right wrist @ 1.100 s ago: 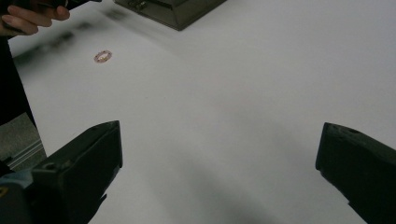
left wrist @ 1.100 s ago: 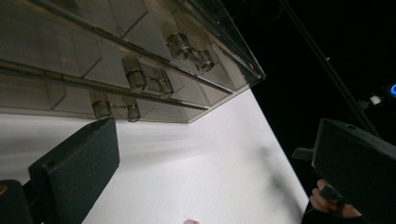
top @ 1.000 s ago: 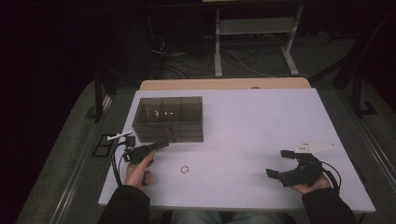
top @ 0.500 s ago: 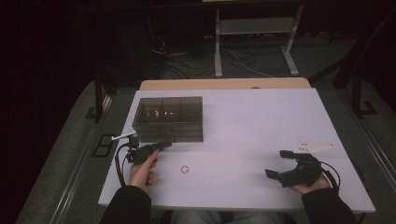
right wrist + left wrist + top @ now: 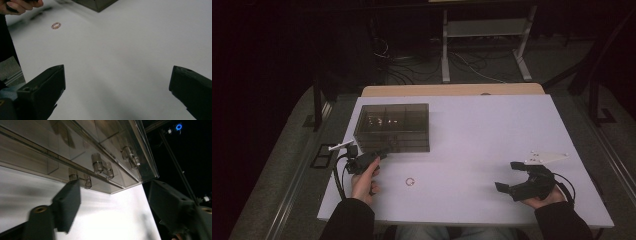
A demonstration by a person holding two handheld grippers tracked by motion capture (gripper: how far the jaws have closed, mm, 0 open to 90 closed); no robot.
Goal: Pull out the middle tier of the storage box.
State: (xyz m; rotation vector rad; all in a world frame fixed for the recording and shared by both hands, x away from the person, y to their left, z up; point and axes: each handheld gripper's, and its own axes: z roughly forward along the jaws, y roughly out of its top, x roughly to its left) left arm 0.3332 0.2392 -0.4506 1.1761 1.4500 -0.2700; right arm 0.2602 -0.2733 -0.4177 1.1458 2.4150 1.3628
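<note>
Dim lab / recording rig room.
White worktable (image 5: pixel 492 130) lit, rest dark; cables (image 5: pixel 412 65) strewn on grey carpet at 12 o'clock, w/ white metal stand frame (image 5: pixel 484 30) behind; black stand legs (image 5: pixel 597 95) at 2 o'clock.

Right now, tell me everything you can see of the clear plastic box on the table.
The compartment box is a smoky, see-through plastic organiser, rectangular, with its lid shut. Inner dividers split it into compartments, and small bright specks glint inside in the high view; what they are cannot be told. The left gripper view shows clear hinge-like clips along its near edge. It sits flat on the white table, toward the far left part. The left gripper is open, right at its front edge; contact cannot be told.
</note>
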